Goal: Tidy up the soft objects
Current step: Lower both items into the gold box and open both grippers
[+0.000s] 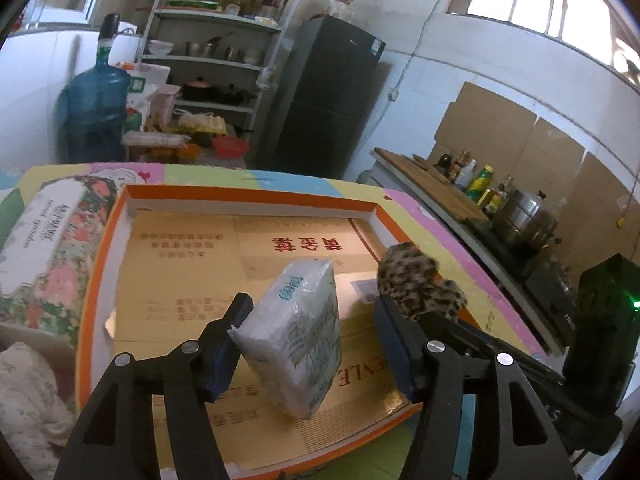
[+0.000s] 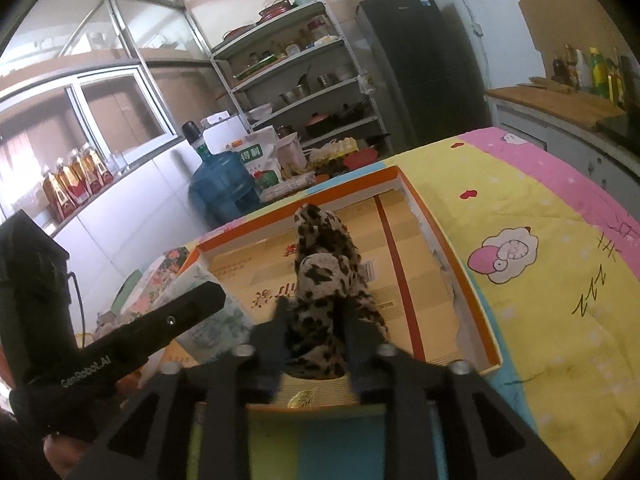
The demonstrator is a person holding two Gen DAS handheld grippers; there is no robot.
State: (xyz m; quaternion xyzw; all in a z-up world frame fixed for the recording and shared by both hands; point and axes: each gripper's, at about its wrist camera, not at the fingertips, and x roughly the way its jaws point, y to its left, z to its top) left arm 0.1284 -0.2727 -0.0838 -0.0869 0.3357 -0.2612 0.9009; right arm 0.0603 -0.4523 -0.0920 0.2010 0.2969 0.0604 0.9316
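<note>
A cartoon-print quilt (image 2: 532, 216) in yellow, pink and blue covers the surface, and on it lies a shallow orange-rimmed cardboard tray (image 1: 248, 194) with a flattened printed carton lining its floor. In the right wrist view the same tray (image 2: 460, 240) runs away from the camera toward a steel shelf rack (image 1: 216, 40), a dark refrigerator (image 1: 328, 96) and a blue water jug (image 1: 94, 108) at the back of the room. A floral tissue box (image 1: 52, 248) lies on the quilt just beside the tray's left wall.

Inside the tray, a white plastic-wrapped tissue pack (image 1: 298, 336) stands tilted on one corner between the fingers of the left gripper (image 1: 312, 344). Those fingers are spread wide: the left pad (image 1: 228, 344) just touches the pack's corner, while the right pad is apart from it, so the pack is not clamped.

To the right of it, also in the tray, a leopard-print plush item (image 2: 324, 280) rises between the fingers of the right gripper (image 2: 316, 344). They are partly parted; the fabric fills the gap between them and bulges over the tips, but whether the pads press on it I cannot tell. From the left wrist view the plush item (image 1: 416, 284) sits just beyond the left gripper's right finger.
</note>
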